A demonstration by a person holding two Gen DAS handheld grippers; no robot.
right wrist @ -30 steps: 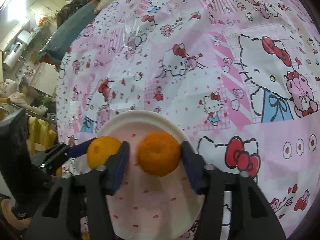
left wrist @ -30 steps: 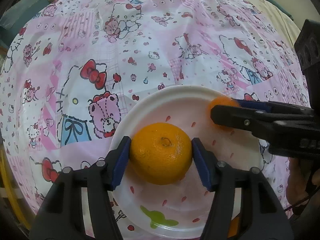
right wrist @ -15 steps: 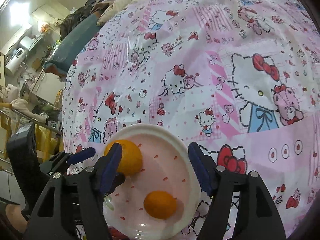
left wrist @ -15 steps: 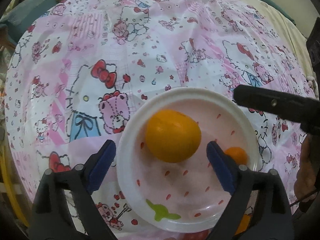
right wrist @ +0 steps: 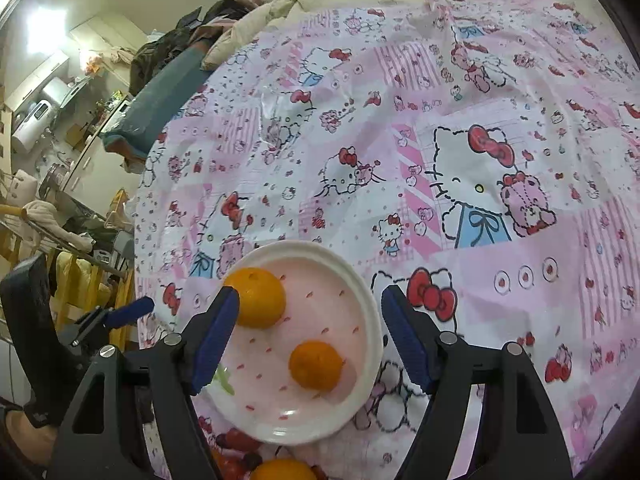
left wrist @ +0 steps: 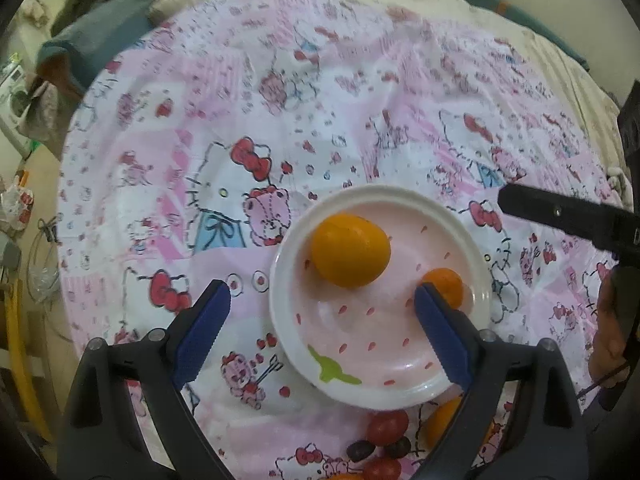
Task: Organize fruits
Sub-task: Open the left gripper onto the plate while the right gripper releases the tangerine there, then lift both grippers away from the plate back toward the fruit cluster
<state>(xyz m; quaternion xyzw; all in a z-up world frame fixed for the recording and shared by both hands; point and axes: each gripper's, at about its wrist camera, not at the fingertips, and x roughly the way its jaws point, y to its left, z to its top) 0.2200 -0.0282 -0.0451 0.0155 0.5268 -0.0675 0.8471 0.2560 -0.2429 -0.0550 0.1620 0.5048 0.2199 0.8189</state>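
Note:
A white plate (left wrist: 400, 384) with pink drops lies on the Hello Kitty cloth and holds two fruits. A large orange (left wrist: 350, 251) sits at its far left and a small orange (left wrist: 445, 286) at its right. My left gripper (left wrist: 320, 334) is open and empty, raised above the plate's near side. In the right wrist view the plate (right wrist: 362, 396) holds the large orange (right wrist: 258, 296) and the small orange (right wrist: 317, 365). My right gripper (right wrist: 308, 338) is open and empty above the plate.
Loose fruit lies near the plate's front edge: red tomatoes (left wrist: 387, 426), dark grapes (left wrist: 360, 449) and another orange (right wrist: 282, 470). The pink Hello Kitty cloth (right wrist: 440, 140) stretches far behind. Room clutter lies beyond the cloth's left edge.
Both grippers have opened, let go of their oranges onto the plate, and drawn back and upward. The oranges now rest on the plate.

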